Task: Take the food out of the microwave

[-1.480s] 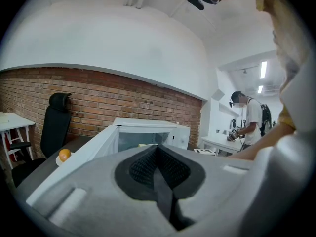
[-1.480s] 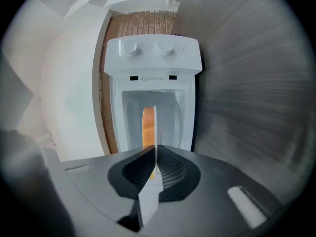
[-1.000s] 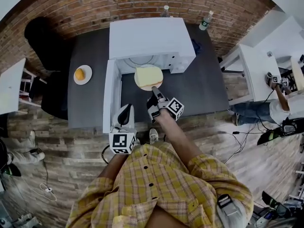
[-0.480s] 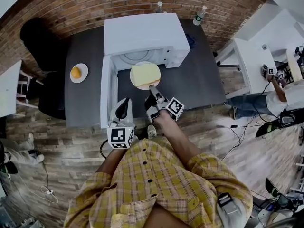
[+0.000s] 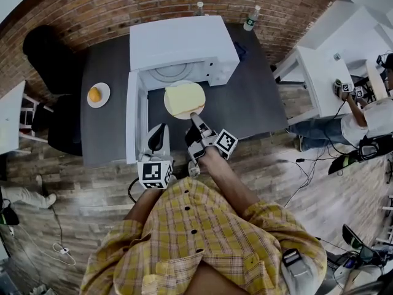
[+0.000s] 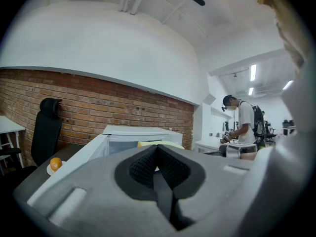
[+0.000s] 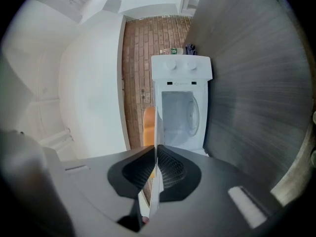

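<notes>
A white microwave (image 5: 181, 48) stands on the dark table (image 5: 252, 103), its door (image 5: 131, 125) swung open toward me and its cavity (image 7: 180, 115) bare. In front of the opening, above the table, hangs a white plate (image 5: 172, 109) carrying a pale yellow slab of food (image 5: 185, 98). My right gripper (image 5: 194, 118) is shut on the plate's near rim; in the right gripper view the plate (image 7: 158, 147) shows edge-on between the jaws. My left gripper (image 5: 156, 141) is shut and holds nothing, low beside the door's near end.
A small plate with an orange (image 5: 94, 94) sits at the table's left. Two bottles (image 5: 249, 18) stand behind the microwave by the brick wall. A black chair (image 5: 43, 60) is at the far left. A person (image 5: 362, 125) works at white desks to the right.
The plate with the food has come out of the microwave's mouth toward me, held by my right gripper. The left gripper has stayed near the door.
</notes>
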{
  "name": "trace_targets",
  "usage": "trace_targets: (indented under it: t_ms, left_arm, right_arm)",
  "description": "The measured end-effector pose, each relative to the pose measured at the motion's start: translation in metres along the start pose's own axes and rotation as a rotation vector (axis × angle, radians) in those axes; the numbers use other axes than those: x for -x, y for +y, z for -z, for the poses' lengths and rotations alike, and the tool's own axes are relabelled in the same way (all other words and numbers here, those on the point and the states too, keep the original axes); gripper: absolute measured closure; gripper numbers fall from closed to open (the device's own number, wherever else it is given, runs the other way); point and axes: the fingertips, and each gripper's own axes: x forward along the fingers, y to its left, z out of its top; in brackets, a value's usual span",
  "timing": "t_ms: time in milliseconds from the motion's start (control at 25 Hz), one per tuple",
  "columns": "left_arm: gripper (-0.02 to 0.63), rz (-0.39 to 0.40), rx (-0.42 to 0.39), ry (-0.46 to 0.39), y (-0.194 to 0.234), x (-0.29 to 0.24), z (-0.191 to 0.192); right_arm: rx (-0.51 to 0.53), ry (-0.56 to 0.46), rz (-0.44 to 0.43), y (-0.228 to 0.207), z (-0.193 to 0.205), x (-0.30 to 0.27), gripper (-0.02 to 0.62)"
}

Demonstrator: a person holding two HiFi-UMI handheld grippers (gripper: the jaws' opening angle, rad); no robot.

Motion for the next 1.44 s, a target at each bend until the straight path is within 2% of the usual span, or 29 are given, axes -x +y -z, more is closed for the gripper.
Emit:
trace_targets:
  t_ms: [320, 1440]
  left_arm:
    - [0.607, -0.004, -0.024, -0.008, -0.007, 0.004, -0.005]
    - [0.607, 0.011, -0.024, -0.009, -0.006, -0.006, 0.0]
  right_arm:
    - [0.001, 0.008, -0.014, 0.015, 0.006, 0.014, 0.575]
    - [-0.002, 0.013, -0.025, 0.018, 0.005, 0.013, 0.581]
